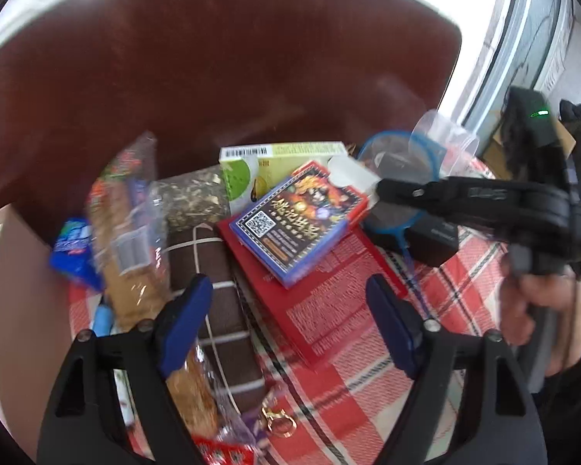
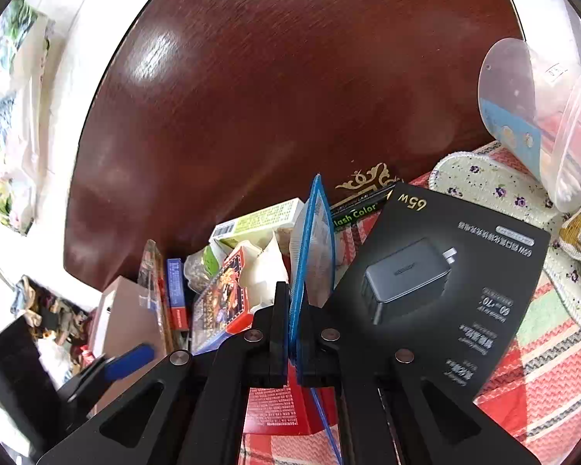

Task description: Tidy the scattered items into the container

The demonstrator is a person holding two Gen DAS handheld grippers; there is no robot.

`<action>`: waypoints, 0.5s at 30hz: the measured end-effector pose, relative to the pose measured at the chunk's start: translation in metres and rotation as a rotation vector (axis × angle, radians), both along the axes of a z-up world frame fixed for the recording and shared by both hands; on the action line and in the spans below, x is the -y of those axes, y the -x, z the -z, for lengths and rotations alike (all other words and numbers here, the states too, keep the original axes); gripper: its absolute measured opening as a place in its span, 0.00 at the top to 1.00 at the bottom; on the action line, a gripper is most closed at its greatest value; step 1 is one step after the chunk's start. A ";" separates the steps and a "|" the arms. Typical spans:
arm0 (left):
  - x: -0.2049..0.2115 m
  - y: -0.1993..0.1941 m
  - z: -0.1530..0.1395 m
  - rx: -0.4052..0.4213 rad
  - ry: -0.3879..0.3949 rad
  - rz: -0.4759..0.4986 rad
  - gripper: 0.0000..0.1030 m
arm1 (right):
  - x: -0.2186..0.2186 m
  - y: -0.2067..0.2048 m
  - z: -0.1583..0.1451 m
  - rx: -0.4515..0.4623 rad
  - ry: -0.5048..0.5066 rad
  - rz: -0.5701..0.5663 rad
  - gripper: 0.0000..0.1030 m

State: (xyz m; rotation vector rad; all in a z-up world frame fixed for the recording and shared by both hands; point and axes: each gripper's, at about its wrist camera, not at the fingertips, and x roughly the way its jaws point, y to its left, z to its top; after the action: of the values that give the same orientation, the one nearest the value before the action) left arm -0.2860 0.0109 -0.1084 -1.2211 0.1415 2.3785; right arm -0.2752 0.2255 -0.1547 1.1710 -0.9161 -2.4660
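You are working two tongs over one pile on the table [image 2: 290, 77]: your right tongs [image 2: 294, 310] are pinching one blue-rimmed mesh net [image 2: 313, 240] edge-on, beside one black charger box [image 2: 445, 271]. Your left tongs [image 1: 290, 290] are standing spread above one red carton [image 1: 329, 302] and one blue card box [image 1: 290, 224]. Bare wood is lying open beyond.

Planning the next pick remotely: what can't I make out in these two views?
- The container: not identifiable in either view.
- Right gripper: shut on the blue-rimmed pouch; pouch contents unreadable, edge-on.
- Red box: top hidden under the card deck, left wrist view.
- Snack bag: label motion-blurred.
- Left gripper: open, empty.
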 end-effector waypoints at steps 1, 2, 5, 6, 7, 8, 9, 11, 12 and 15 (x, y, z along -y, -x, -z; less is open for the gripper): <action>-0.002 0.007 0.004 0.027 -0.006 0.015 0.22 | -0.002 0.000 0.000 0.000 0.009 -0.005 0.97; -0.003 0.012 0.008 0.049 -0.018 0.034 0.22 | -0.003 0.001 0.001 0.001 0.007 -0.009 0.97; -0.010 0.024 0.020 0.085 0.007 0.067 0.22 | -0.006 0.004 0.009 0.020 0.024 -0.025 0.97; -0.013 0.026 0.023 0.089 0.018 0.075 0.22 | -0.008 0.004 0.011 0.024 0.029 -0.028 0.97; -0.018 0.030 0.027 0.093 0.027 0.088 0.22 | -0.009 0.004 0.013 0.026 0.038 -0.030 0.97; -0.019 0.032 0.028 0.092 0.031 0.090 0.22 | -0.008 0.005 0.015 0.032 0.043 -0.041 0.97; -0.021 0.035 0.029 0.089 0.034 0.087 0.21 | -0.007 0.005 0.017 0.036 0.046 -0.046 0.97; -0.024 0.045 0.031 0.099 0.034 0.081 0.22 | -0.009 0.005 0.020 0.040 0.065 -0.055 0.97; -0.024 0.048 0.033 0.108 0.024 0.077 0.22 | -0.011 0.004 0.020 0.041 0.071 -0.053 0.97; -0.024 0.052 0.033 0.108 0.005 0.072 0.22 | -0.016 0.001 0.019 0.041 0.069 -0.044 0.97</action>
State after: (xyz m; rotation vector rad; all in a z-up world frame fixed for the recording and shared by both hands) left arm -0.3380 0.0352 -0.1417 -1.3204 0.1543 2.2464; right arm -0.2761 0.2412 -0.1732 1.2097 -0.9686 -2.3645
